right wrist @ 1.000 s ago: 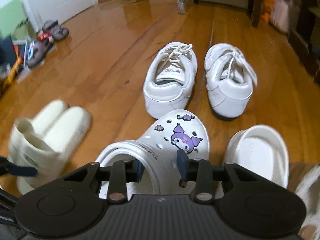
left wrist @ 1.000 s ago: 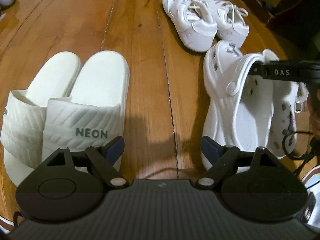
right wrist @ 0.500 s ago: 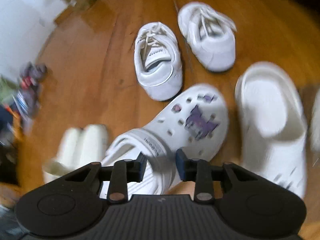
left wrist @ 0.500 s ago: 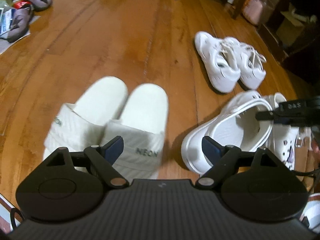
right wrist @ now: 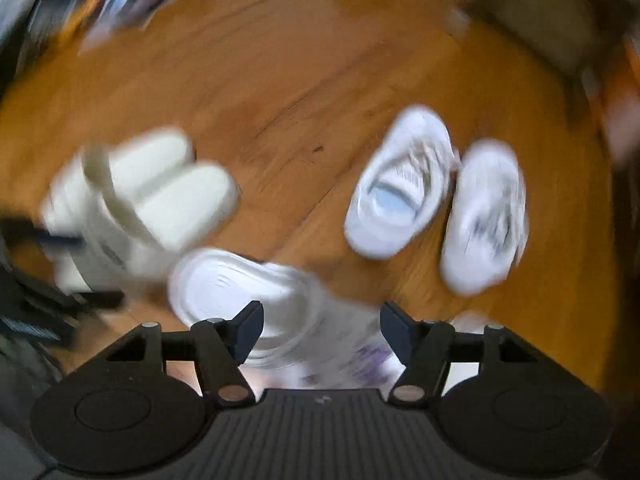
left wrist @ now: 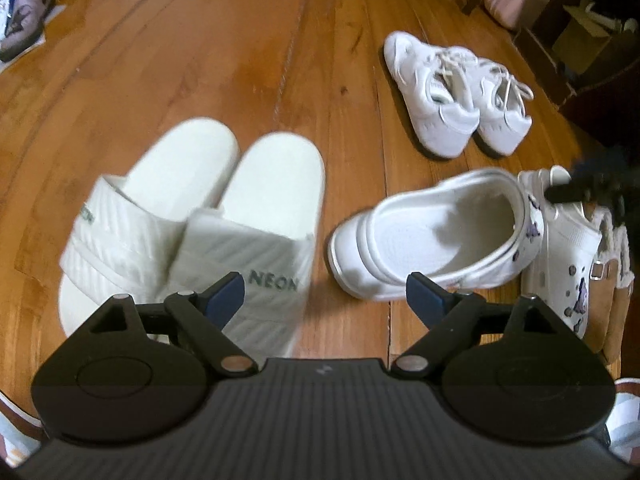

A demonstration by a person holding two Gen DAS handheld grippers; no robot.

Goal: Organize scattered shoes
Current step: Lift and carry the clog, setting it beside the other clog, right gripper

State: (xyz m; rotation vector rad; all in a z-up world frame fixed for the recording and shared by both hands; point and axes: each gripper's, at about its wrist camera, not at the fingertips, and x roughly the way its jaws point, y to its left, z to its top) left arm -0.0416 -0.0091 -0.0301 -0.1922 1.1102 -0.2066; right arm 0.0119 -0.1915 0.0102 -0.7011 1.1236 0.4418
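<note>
Now right gripper [right wrist: 322, 330] fingers have just opened above white clog [right wrist: 248, 300].

text: "NEON" | on: strap of right-hand white slide [left wrist: 256, 280] | left-hand slide [left wrist: 120, 236] strap print: unreadable | right wrist view: blurred

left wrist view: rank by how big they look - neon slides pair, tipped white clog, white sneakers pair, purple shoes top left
1. neon slides pair
2. tipped white clog
3. white sneakers pair
4. purple shoes

Nearness inflates the first two; true sizes are unsure.

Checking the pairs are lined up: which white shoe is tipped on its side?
The clog beside the NEON slides: its opening faces sideways, while slides and sneakers sit flat on their soles.
</note>
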